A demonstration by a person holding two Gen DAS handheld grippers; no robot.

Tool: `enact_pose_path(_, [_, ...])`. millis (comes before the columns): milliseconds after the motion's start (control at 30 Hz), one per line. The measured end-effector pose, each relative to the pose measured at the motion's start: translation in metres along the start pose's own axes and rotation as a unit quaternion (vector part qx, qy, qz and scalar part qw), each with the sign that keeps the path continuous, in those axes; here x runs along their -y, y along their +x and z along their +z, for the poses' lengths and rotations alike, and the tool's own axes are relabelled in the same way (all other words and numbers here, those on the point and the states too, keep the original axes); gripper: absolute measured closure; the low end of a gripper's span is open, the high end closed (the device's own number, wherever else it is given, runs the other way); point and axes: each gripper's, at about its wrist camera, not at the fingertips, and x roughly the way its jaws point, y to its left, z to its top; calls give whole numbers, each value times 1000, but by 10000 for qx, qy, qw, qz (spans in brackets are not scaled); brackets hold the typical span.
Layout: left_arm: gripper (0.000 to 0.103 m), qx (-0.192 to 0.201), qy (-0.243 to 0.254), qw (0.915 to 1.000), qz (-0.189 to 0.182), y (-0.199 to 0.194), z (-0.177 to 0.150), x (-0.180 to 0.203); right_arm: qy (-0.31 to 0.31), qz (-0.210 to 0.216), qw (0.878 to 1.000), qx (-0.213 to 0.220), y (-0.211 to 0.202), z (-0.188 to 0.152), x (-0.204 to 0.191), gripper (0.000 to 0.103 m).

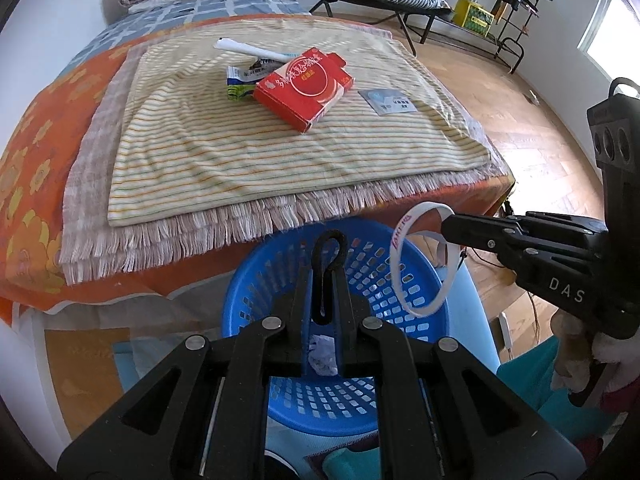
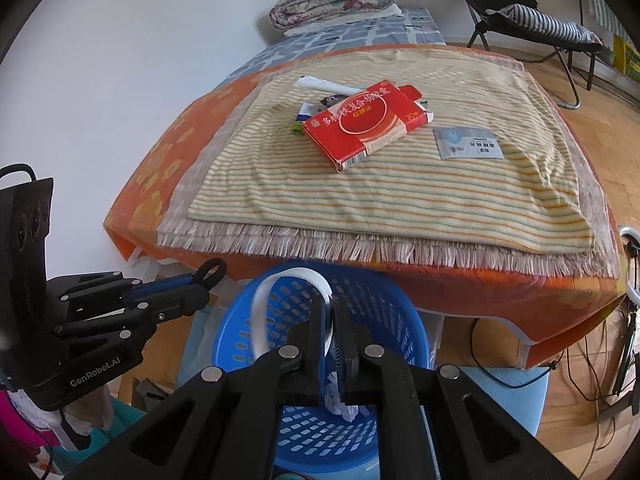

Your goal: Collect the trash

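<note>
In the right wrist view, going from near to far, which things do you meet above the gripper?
right gripper holding a white wristband → blue basket → red box → white tube → folded quilt

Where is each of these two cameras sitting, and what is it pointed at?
Left wrist: rides on the left gripper, looking down along its fingers, shut on a black loop, over the blue basket; the right gripper shows holding a white wristband.
Right wrist: rides on the right gripper, above the same basket; the left gripper shows.
Both share the basket, the red box and the striped cloth.
</note>
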Motion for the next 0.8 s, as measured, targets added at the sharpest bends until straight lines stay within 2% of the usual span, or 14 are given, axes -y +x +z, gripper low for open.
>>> enact_pose_path(67, [95, -10, 24, 10000, 12, 1, -1, 0, 14, -13, 10000, -7, 1, 0, 1, 98])
enact_pose_path(133, [87, -6, 20, 10000, 9, 1, -2, 1, 14, -28, 10000, -12, 1, -1, 1, 96])
enact_pose_path(200, [77, 3, 21, 10000, 14, 1, -2, 1, 19, -41, 10000, -10, 1, -1, 0, 87])
enact_pose_path(333, [75, -2, 28, 10000, 21, 1, -3, 1, 19, -66, 10000, 31, 0, -1, 0, 81])
enact_pose_path(400, [66, -10, 25, 10000, 26, 2, -4, 1, 40, -77, 10000, 36, 0, 0, 1, 79])
enact_pose_path(533, [63, -52, -11, 10000, 45, 4, -5, 0, 74, -99, 9999, 64, -1, 0, 2, 74])
enact_pose_path(567, [59, -58, -18, 10000, 46, 4, -5, 0, 77, -107, 9999, 63, -1, 0, 2, 73])
enact_pose_path(633, [50, -48, -36, 10000, 35, 4, -5, -1, 85, -128, 9999, 58, -1, 0, 3, 63])
enact_pose_path(667, [44, -37, -39, 10000, 48, 3, -5, -1, 93, -144, 9998, 64, -1, 0, 3, 54])
enact_pose_path(733, [42, -2, -50, 10000, 69, 2, -4, -1, 96, -176, 9997, 102, -2, 1, 3, 46])
enact_pose_path(800, [39, -7, -64, 9999, 84, 3, -4, -2, 104, -253, 9995, 139, -4, 2, 3, 32])
